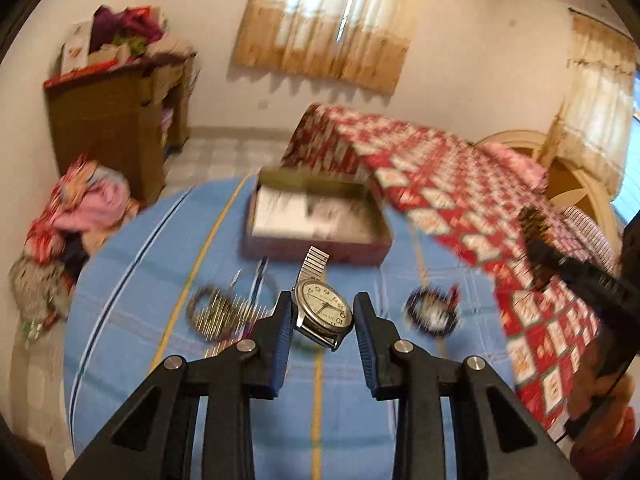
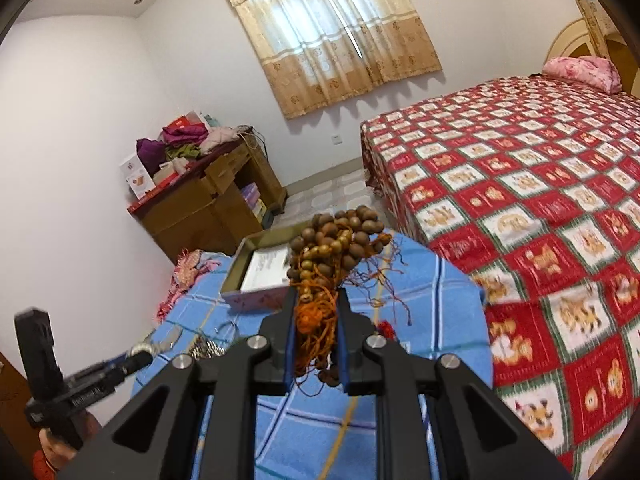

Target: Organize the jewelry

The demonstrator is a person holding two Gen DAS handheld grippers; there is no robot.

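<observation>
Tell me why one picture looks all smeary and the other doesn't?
Left wrist view: the box and bangles are streaked with motion blur, while the watch in the tongs stays sharp. Right wrist view: mostly crisp, beads clear; both bend at the edges.

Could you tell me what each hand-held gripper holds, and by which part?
Left hand-held gripper: wristwatch, by its case. Right hand-held gripper: beaded necklace, by its orange cords.

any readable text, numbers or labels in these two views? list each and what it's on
"10", "9", "8": hour numerals on the dial of the watch held in the left gripper.
Brand line on that dial: too blurred to read.
Boxes on the wooden cabinet: print too small.
Lettering on the left gripper's body, right wrist view: unreadable.
</observation>
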